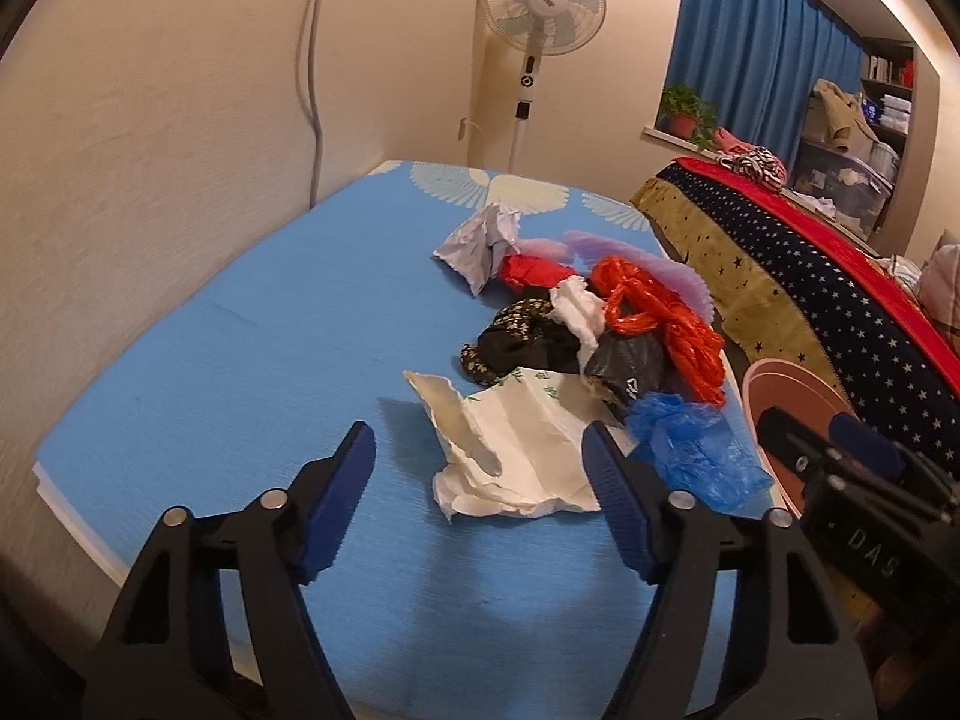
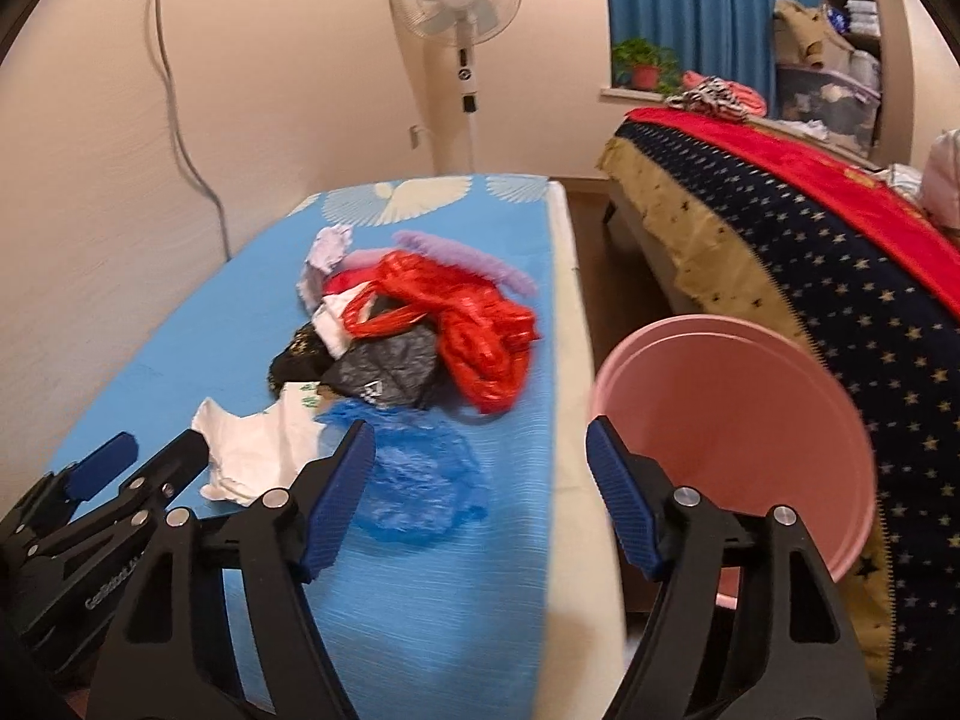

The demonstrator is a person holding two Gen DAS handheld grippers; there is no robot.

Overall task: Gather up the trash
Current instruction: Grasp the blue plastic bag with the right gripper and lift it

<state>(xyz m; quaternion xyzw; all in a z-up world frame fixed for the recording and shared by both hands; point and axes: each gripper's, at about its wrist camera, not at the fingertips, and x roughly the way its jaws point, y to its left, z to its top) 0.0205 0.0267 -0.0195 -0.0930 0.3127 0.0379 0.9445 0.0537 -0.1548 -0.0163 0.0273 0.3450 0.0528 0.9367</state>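
Observation:
A pile of trash lies on the blue mat (image 1: 210, 396): torn white paper (image 1: 516, 450), a blue plastic bag (image 1: 696, 450), a red plastic bag (image 1: 660, 318), a black bag (image 1: 624, 363), dark patterned cloth (image 1: 516, 336) and crumpled pale paper (image 1: 480, 240). My left gripper (image 1: 480, 462) is open and empty, just in front of the white paper. My right gripper (image 2: 480, 462) is open and empty, above the mat's right edge, between the blue bag (image 2: 414, 480) and a pink bucket (image 2: 732, 420). The red bag (image 2: 474, 324) lies beyond it.
A bed with a star-patterned blanket (image 2: 810, 252) stands right of the bucket. A standing fan (image 2: 456, 0) is at the back wall. A purple comb-like sheet (image 2: 462, 258) lies behind the pile. Blue curtains (image 1: 756, 66) and a potted plant (image 1: 684, 111) are at the window.

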